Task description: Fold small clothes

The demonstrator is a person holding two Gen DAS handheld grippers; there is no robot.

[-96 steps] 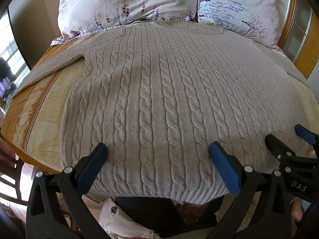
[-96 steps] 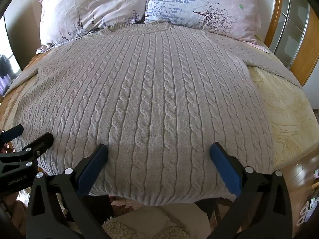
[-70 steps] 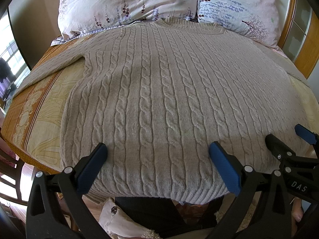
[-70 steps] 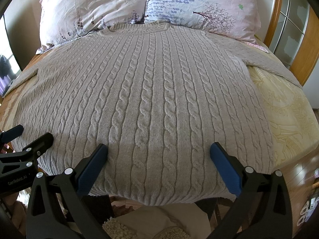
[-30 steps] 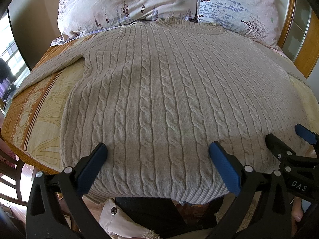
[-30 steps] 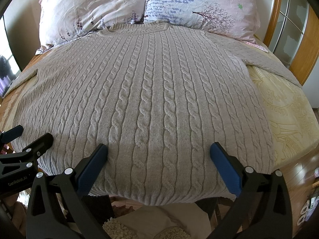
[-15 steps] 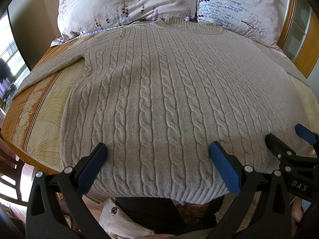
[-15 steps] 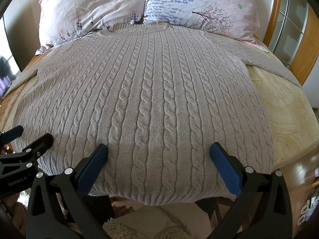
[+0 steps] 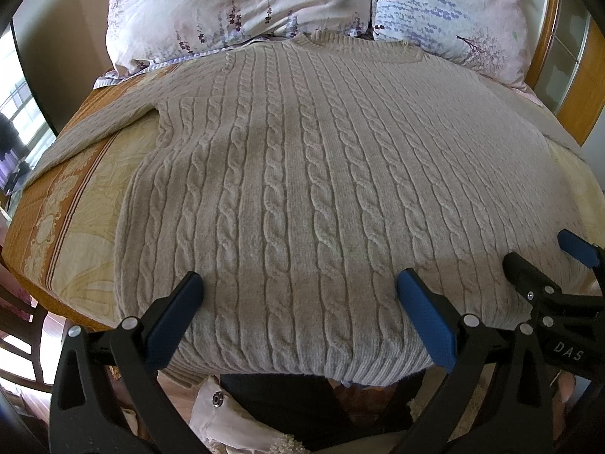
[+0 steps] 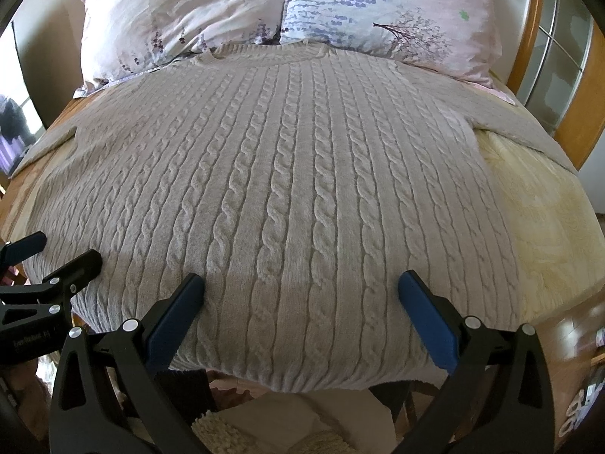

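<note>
- On a bed, spread flat and face up, lies a grey cable-knit sweater (image 9: 302, 189), its neckline at the far end against the pillows and its ribbed hem at the near edge, closest to the cameras.
- Its two sleeves reach out sideways: the left sleeve (image 9: 102, 128) slopes toward the left edge of the bed, and the right sleeve (image 10: 518, 125) toward the right edge. Laid out this way, the whole garment is probably ready for a first fold; none is yet made.
- The left gripper (image 9: 298, 299) hovers low over the hem on the left half of the sweater. Its blue-padded fingers (image 9: 423, 314) stand wide apart and grasp nothing; I cannot tell whether the tips brush the knit.
- The right gripper (image 10: 300, 297) sits just beside it over the right half of the hem, fingers equally spread and empty.
- Both tools point along the sweater toward the neckline, side by side, likely so each can take one hem corner or one side.
- Beneath the sweater is a cream and orange patterned bedspread (image 9: 64, 227).
- Two floral pillows (image 10: 340, 11) rest against a wooden headboard (image 10: 578, 87).
</note>
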